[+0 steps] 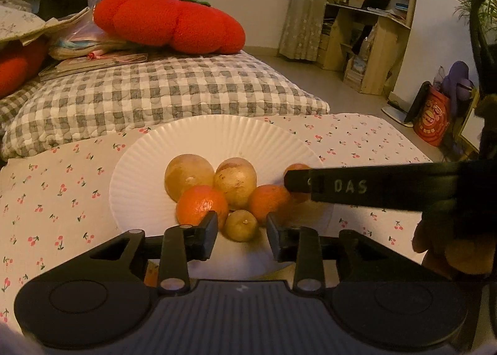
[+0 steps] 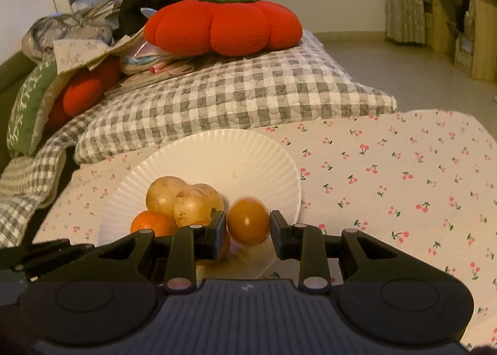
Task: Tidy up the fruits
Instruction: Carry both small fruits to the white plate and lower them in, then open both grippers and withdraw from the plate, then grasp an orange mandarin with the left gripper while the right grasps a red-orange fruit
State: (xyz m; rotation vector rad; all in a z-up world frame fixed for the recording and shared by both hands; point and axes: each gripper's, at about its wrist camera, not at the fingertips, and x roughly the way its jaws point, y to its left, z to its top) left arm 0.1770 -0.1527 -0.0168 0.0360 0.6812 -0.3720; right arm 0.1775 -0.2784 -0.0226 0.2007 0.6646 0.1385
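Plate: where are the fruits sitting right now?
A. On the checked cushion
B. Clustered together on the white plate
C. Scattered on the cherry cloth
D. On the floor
B: the fruits lie bunched on the plate, on the side nearer the grippers; the cherry cloth around it holds none.

right gripper (image 1: 289,182) finger: raised letters "DAS" | red bag (image 1: 431,120) on the floor: printed writing, too small to read | nothing else legible
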